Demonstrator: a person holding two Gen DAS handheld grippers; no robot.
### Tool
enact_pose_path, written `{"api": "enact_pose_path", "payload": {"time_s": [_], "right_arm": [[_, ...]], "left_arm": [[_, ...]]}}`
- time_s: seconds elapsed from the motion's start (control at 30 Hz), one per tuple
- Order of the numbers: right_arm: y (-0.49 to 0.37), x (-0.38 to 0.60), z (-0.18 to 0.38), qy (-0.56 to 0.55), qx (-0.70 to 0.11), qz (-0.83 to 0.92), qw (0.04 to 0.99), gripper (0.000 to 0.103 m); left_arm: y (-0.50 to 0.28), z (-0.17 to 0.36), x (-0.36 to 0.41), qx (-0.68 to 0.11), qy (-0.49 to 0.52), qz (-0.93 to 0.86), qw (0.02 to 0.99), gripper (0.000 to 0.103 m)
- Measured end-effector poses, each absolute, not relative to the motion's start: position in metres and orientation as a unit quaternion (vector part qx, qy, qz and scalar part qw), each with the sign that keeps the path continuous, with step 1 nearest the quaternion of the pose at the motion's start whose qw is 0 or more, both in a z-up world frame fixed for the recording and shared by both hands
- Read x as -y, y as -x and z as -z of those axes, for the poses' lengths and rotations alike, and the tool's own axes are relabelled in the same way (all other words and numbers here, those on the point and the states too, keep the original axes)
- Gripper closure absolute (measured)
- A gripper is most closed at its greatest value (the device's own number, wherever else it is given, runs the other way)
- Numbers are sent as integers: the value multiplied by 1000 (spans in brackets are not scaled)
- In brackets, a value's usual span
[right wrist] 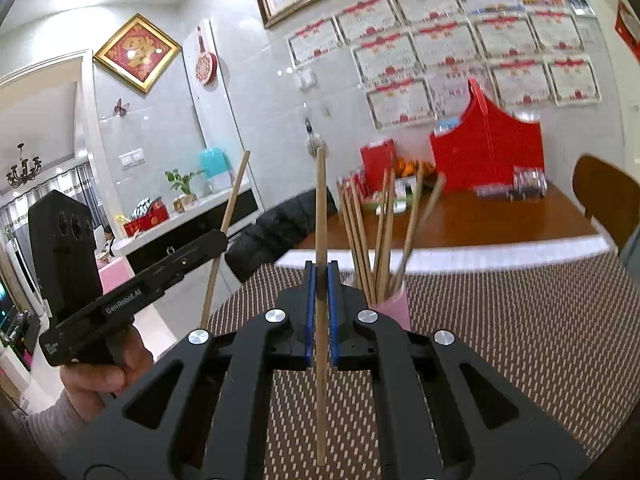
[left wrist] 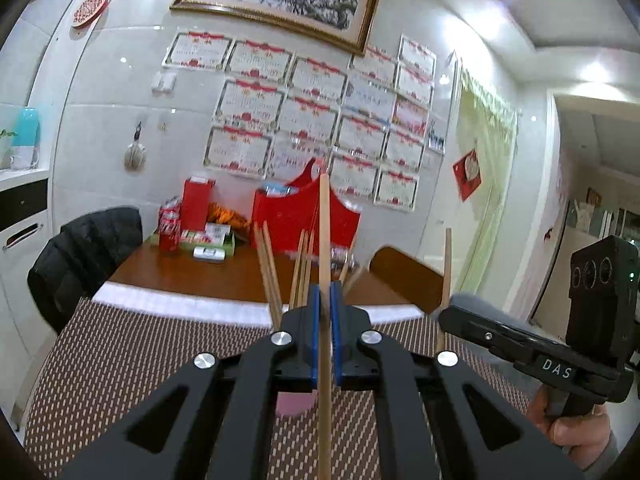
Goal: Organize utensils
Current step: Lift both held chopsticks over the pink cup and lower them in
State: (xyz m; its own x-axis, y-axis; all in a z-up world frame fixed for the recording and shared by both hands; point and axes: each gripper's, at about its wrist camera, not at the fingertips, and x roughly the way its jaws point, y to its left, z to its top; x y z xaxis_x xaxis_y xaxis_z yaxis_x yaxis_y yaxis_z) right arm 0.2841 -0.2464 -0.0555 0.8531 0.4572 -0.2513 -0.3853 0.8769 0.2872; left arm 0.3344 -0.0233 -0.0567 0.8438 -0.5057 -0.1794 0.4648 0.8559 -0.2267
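While clamping a chopstick, left hand-held gripper reads "GenRobot.AI".

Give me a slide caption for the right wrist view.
Right tongs grip one upright chopstick beside the pink chopstick cup.

My matt black plastic left gripper carries smooth blue pads and shiny round metal bolts; the right gripper looks the same. Each pinches a pale, bare wooden chopstick, unvarnished and dull. I see a coarse brown-and-white woven placemat over a glossy reddish-brown wooden table. The smooth pink cup may be plastic, though it is half hidden. The white wall tiles shine with glare.
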Motion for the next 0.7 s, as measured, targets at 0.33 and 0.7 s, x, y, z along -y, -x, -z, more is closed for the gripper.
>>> {"api": "enact_pose_path", "payload": {"time_s": [0.33, 0.7], "right_arm": [[-345, 244, -12, -92, -100, -211, 968, 97], [-430, 250, -5, -103, -108, -188, 971, 97]], "left_arm": [[-401, 13, 48, -58, 100, 251, 961, 98], [-476, 31, 69, -55, 138, 258, 955, 98]]}}
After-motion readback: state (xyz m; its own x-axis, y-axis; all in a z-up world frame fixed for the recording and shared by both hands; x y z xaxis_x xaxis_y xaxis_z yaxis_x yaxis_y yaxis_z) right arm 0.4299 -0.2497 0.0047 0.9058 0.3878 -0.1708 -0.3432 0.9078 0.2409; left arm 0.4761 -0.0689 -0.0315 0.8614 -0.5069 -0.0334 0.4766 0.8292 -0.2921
